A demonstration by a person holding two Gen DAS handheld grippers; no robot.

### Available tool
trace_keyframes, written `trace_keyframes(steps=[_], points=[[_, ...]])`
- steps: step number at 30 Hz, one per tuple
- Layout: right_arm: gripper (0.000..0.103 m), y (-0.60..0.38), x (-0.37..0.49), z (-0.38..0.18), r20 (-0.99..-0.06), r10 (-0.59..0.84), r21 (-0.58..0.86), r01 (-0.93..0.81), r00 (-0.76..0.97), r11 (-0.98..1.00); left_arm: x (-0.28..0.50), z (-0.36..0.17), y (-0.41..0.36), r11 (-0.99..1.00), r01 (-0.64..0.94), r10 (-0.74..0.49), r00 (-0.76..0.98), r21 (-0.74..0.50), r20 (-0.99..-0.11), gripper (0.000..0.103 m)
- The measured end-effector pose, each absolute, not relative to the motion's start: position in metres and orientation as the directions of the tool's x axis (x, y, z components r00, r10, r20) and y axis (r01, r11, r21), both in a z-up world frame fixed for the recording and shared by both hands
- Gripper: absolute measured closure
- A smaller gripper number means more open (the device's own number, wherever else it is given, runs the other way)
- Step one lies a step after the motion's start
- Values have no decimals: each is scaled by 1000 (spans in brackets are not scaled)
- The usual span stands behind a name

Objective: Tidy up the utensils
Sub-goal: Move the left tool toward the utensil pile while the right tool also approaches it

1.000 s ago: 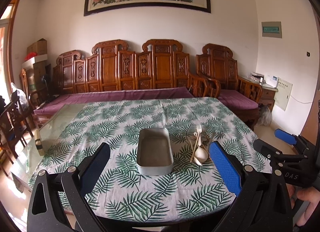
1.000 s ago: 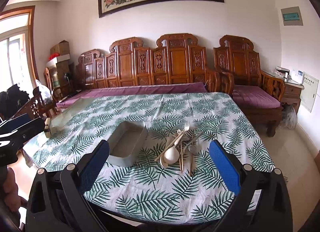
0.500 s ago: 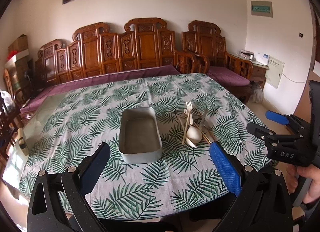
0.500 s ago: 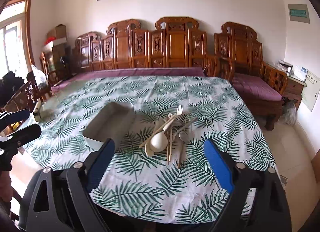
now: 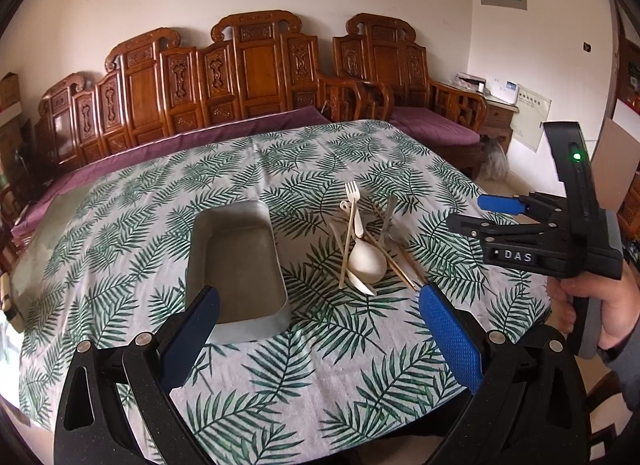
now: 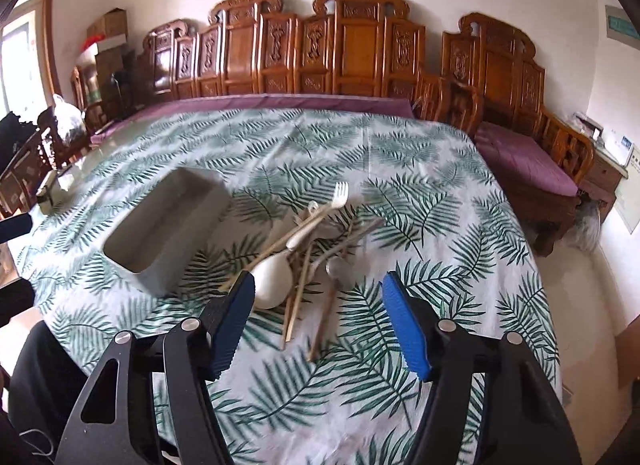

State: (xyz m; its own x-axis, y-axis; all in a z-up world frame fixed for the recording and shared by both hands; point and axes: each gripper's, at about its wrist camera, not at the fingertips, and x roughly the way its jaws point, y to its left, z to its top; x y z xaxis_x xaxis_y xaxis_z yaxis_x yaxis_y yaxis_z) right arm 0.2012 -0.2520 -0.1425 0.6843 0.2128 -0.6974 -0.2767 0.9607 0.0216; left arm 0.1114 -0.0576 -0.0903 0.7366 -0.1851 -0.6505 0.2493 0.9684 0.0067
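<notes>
A grey rectangular tray (image 5: 236, 261) stands empty on the leaf-print tablecloth (image 5: 320, 365); it also shows in the right wrist view (image 6: 168, 225). To its right lies a pile of utensils (image 5: 366, 249): a cream fork (image 6: 339, 195), a cream spoon (image 6: 272, 275), a metal spoon (image 6: 336, 265) and chopsticks (image 6: 298, 305). My left gripper (image 5: 320, 321) is open and empty above the table's front edge, in front of the tray. My right gripper (image 6: 318, 305) is open and empty, low over the near end of the pile; it also shows in the left wrist view (image 5: 500, 209).
Carved wooden benches with purple cushions (image 5: 432, 129) line the far and right sides of the table. A small bottle (image 6: 46, 193) stands on the bare glass strip at the table's left edge. Chairs and boxes (image 6: 108, 29) crowd the left wall.
Both grippers have moved forward and down toward the table. The right gripper has closed in on the utensil pile and its jaws have narrowed somewhat. Tray and utensils have not moved.
</notes>
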Motion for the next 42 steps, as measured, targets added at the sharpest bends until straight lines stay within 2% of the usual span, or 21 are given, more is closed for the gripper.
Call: trace_keyframes(steps=[6,8,12,14,17,21,23,28,33,35,37,42], points=[[35,-257,230,-167,-732,211,35,-274,648,961,137,-107,-63,963,268,-201,698,-10,-687,18],[36,-258,241,-178,-744,213,40,-276,634,960,147,-114,-67,961,274,-209,677,-21,-705,26],[42,-260,259,-194,-764,217,40,-290,608,956,164,-127,-78,953,299,-231,644,-37,-729,34],[43,-260,267,-201,-775,229,48,-307,589,950,175,-136,-86,947,317,-249,616,-55,-747,42],[44,-263,279,-207,-781,235,59,-307,578,950,192,-149,-94,945,317,-260,584,-80,-769,44],[44,-267,295,-209,-781,239,65,-306,577,950,215,-164,-104,947,311,-253,551,-86,-795,52],[44,-270,299,-209,-780,240,70,-300,578,951,228,-170,-107,947,307,-250,536,-90,-807,59],[45,-271,307,-212,-790,226,63,-291,570,955,256,-188,-106,954,270,-254,492,-132,-833,67],[45,-271,307,-209,-787,237,77,-290,570,954,280,-207,-113,957,262,-236,453,-125,-859,68],[45,-271,307,-209,-787,237,75,-294,569,953,288,-215,-116,957,260,-234,434,-127,-870,76],[45,-272,307,-209,-790,236,77,-290,566,954,295,-220,-116,957,255,-236,421,-136,-876,80],[45,-276,307,-211,-795,225,75,-276,564,958,303,-229,-116,954,257,-248,399,-152,-883,81]])
